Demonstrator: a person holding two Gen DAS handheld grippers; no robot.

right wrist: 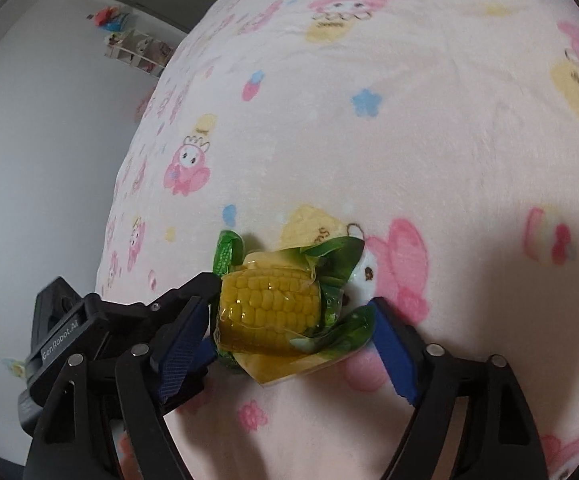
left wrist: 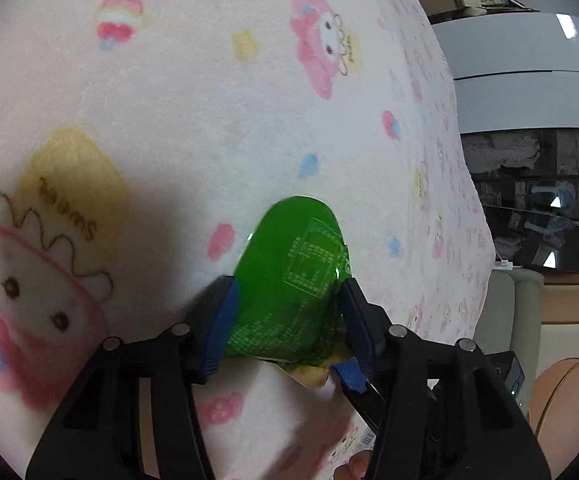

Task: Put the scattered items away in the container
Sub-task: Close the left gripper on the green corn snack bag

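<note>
the left gripper is clenched on a vacuum-sealed cob of yellow corn in a green and clear plastic packet. its blue-padded fingers press the printed green back of the packet from both sides, and the film crumples against the far pad. the packet sits just over the pale pink fleece blanket with cartoon rabbits, near the blanket's middle. whether it rests on the blanket or hangs a little above it, i cannot tell. no container shows in either view.

judging by the look of it, the cob is firm and fairly heavy for its size, so it should not crush. the film is glossy and likely slippery, and the loose flaps and corners are floppy, so a pinch on a flap alone may let the cob swing or slide out. the safest hold seems to be across the thick body of the cob, pads flat on opposite sides, as the left gripper has it.

the right gripper is spread wide, its pads straddling the packet on either side. a curled green flap lies close to one pad, but nothing is squeezed. over the blanket, the two tools meet at the same packet, so they risk knocking each other.
</note>
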